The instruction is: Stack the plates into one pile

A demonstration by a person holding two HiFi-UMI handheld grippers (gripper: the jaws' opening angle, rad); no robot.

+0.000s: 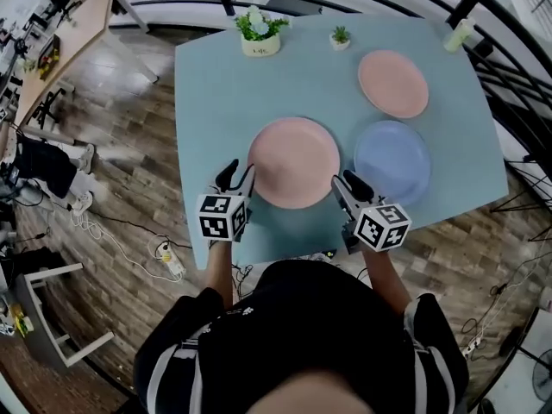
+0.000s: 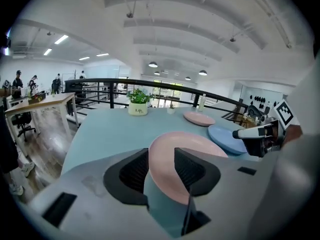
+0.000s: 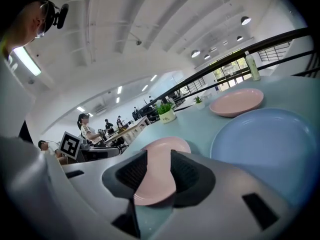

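Three plates lie apart on the light blue table (image 1: 216, 93). A large pink plate (image 1: 293, 162) (image 2: 192, 146) (image 3: 165, 151) sits near the front middle. To its right is a blue plate (image 1: 392, 160) (image 2: 227, 134) (image 3: 265, 144), and behind that a salmon plate (image 1: 393, 83) (image 2: 199, 118) (image 3: 236, 102). My left gripper (image 1: 237, 179) (image 2: 161, 164) is at the pink plate's left front rim, open, with nothing between its jaws. My right gripper (image 1: 348, 188) (image 3: 159, 166) is open at the same plate's right front rim, beside the blue plate.
A potted plant in a white pot (image 1: 260, 33) and a tiny plant (image 1: 341, 37) stand at the table's far edge, a pale bottle (image 1: 459, 34) at the far right corner. A black railing (image 1: 509, 67) runs behind and right. A wooden desk (image 1: 60, 50) stands left.
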